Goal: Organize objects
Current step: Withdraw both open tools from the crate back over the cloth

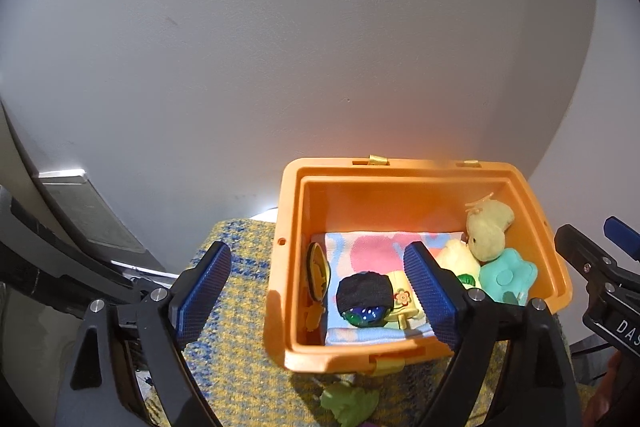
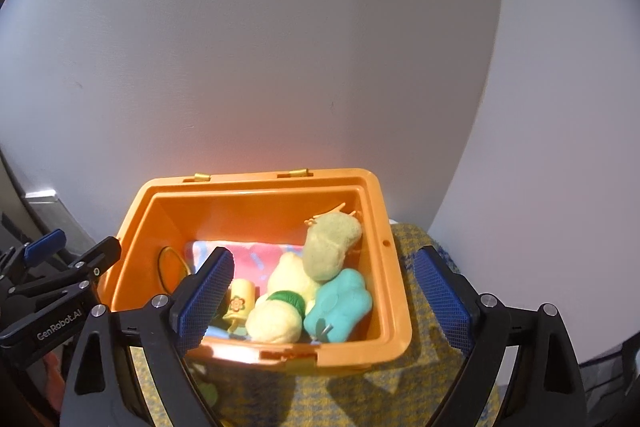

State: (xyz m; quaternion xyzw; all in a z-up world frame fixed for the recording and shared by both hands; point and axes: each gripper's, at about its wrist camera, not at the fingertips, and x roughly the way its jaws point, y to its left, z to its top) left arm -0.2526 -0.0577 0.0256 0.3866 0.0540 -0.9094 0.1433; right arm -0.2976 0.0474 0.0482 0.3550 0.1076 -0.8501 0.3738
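Left gripper [image 1: 318, 291] and right gripper [image 2: 328, 301]: jaws spread wide, nothing gripped | orange plastic box [image 2: 394, 267]: lid missing, filled with plush toys [image 2: 330, 251] | stood on yellow-blue cloth [image 1: 240, 347]

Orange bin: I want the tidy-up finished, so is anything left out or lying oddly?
One thing: a green leafy soft toy lies on the yellow-blue woven cloth just in front of the orange plastic bin, outside it, while the other toys sit inside.

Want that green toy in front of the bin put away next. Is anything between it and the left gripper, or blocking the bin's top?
Nothing visible. The green toy lies bare on the cloth below the open left gripper, and the bin is lidless.
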